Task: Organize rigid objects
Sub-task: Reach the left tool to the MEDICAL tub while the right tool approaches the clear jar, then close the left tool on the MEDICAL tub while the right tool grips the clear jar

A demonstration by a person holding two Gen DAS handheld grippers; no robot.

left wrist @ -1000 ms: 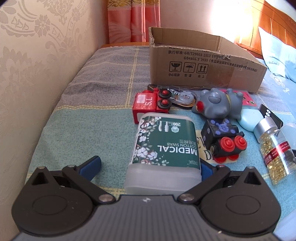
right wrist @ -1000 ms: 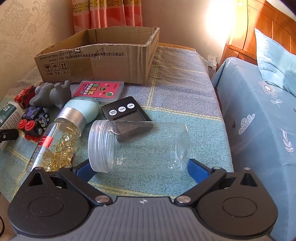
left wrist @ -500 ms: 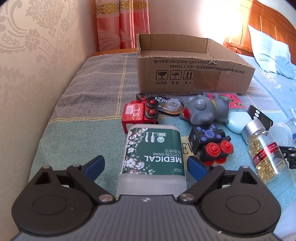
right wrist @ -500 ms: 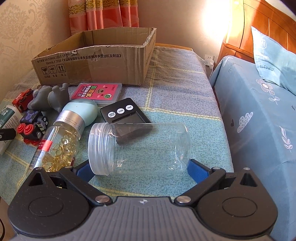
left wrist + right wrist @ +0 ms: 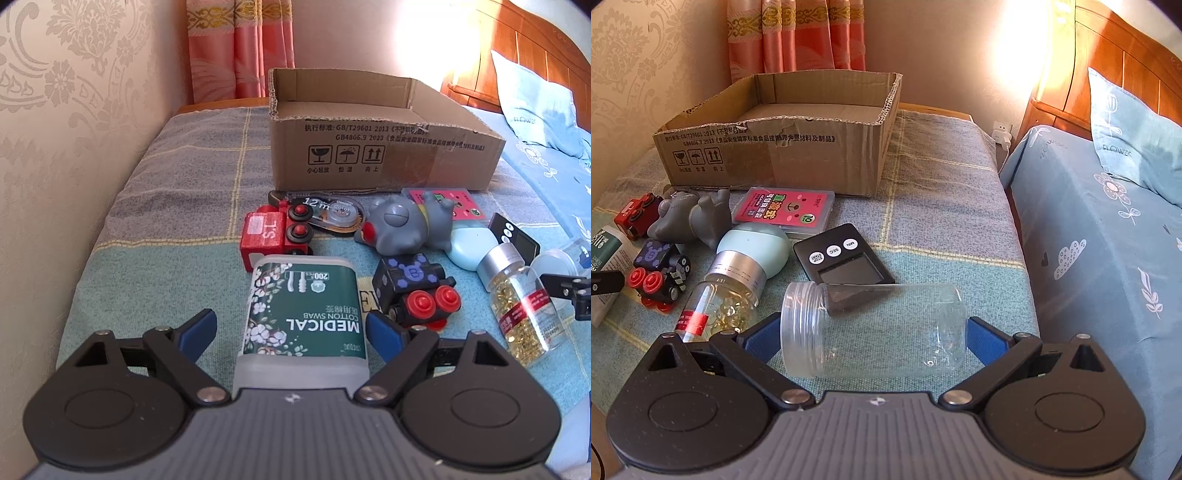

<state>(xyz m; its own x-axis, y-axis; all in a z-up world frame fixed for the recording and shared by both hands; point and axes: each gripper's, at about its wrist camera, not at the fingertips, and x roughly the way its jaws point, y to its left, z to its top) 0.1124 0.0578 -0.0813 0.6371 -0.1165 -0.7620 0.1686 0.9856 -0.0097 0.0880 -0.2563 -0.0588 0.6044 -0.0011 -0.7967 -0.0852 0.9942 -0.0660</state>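
Caught the left gripper point(image 5: 290, 325) mid-close on the cotton swab box point(image 5: 304, 314), jaws roughly halfway in and straddling it from both sides. Found the box flat on the checked blanket point(image 5: 166, 258), label up, near end tucked right under the camera. Saw the right-hand pad just about at the box's edge and a strip of blanket showing between the other pad and the box, so not clamped, nothing picked up.

Over on the other side, found the right gripper point(image 5: 873, 336) spread wide around the clear jar point(image 5: 875, 328), lying on its side on the blanket, threaded mouth toward the left pad and base toward the right one. Looked super close at both ends, maybe touching, but honestly couldn't tell whether squeezed or just bracketed.

Rest of the pile, all on the blanket:
- red toy train point(image 5: 273, 232) right behind the swab box
- black toy train point(image 5: 413, 288) with red wheels just to its right
- correction tape point(image 5: 332, 214) and grey toy figure point(image 5: 406, 225) further back
- capsule bottle point(image 5: 517, 295) with a silver cap, lying down beside the jar
- pink card case point(image 5: 786, 210) and black timer point(image 5: 846, 258), timer's near corner seen through the jar

Spotted the cardboard box point(image 5: 369, 147) at the far end, open top, just behind the toys
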